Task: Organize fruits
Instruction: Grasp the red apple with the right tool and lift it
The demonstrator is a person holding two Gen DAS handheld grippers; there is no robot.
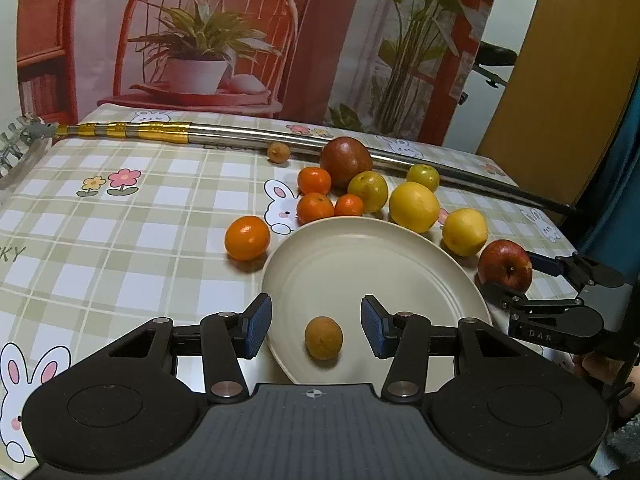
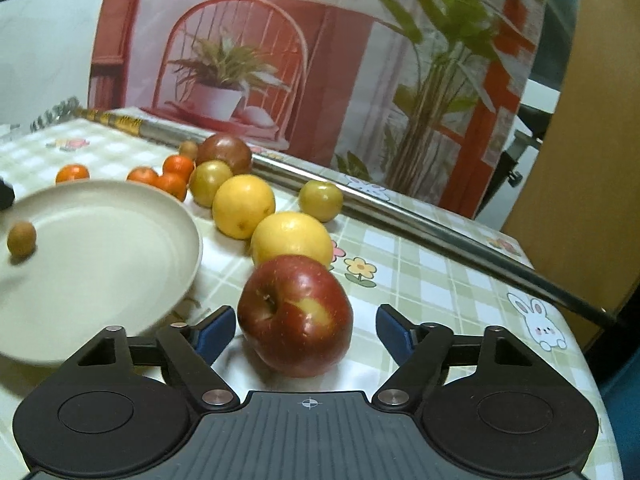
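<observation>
A cream plate lies on the checked tablecloth, and one small brown fruit rests on its near part. My left gripper is open, its blue pads either side of that fruit and clear of it. The plate and the small fruit also show at the left of the right wrist view. A red apple sits on the cloth right of the plate, between the pads of my open right gripper, with a gap on its right side. Two lemons, several mandarins and greenish fruits lie behind the plate.
A long metal pole with a gold section lies across the back of the table, a large red-brown fruit and another small brown fruit against it. A printed backdrop hangs behind. The table edge falls off at the right.
</observation>
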